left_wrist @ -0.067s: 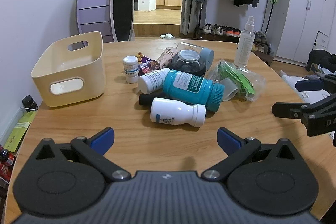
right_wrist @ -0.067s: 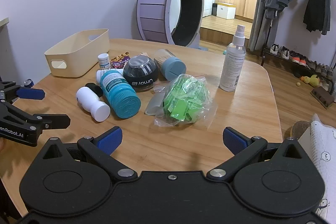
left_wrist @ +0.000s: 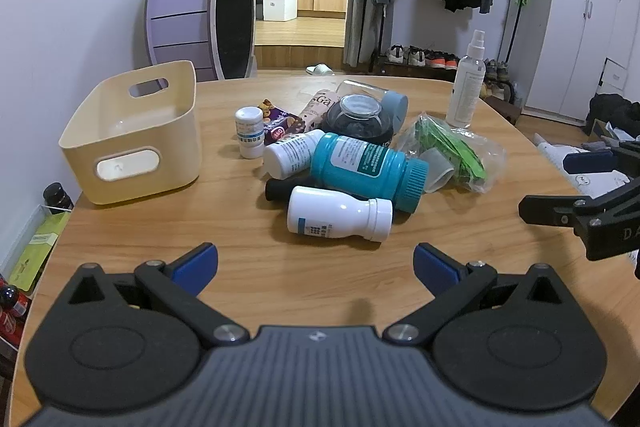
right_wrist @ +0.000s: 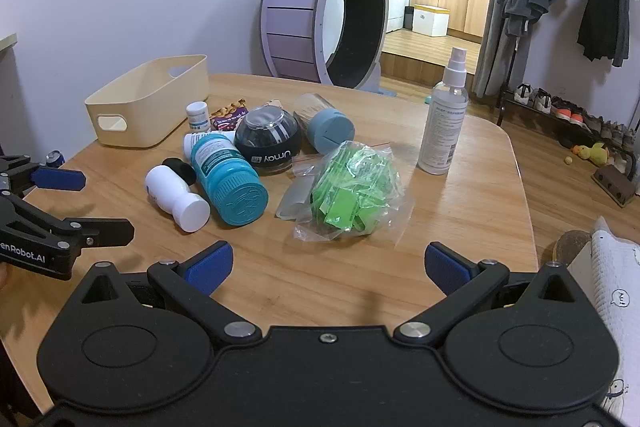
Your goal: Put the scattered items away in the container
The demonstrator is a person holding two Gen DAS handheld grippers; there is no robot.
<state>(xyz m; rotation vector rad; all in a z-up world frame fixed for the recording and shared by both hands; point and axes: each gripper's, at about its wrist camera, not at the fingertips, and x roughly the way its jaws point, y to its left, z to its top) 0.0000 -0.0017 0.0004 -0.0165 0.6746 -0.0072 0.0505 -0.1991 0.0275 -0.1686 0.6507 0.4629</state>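
Facing us: white bottle (left_wrist: pixel 339 213), teal jar (left_wrist: pixel 368 170) behind it
Left gripper (left_wrist: pixel 315 265): fingers spread, empty
Right gripper (right_wrist: pixel 327 263): fingers spread, empty
Container (left_wrist: pixel 132 135): left of pile

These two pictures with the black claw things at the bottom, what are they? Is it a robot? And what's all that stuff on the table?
Not a robot by itself: a person holds a pincher tool in each hand, and each tool carries a camera looking out along its fingers. One picture comes from the left gripper, the other from the right gripper. Both are open and hold nothing. On the wooden table lies a heap: a white bottle on its side, a teal bottle, a bag of green packets, a dark ball labelled Umay, and a spray bottle standing up. The cream bin waits to be filled.
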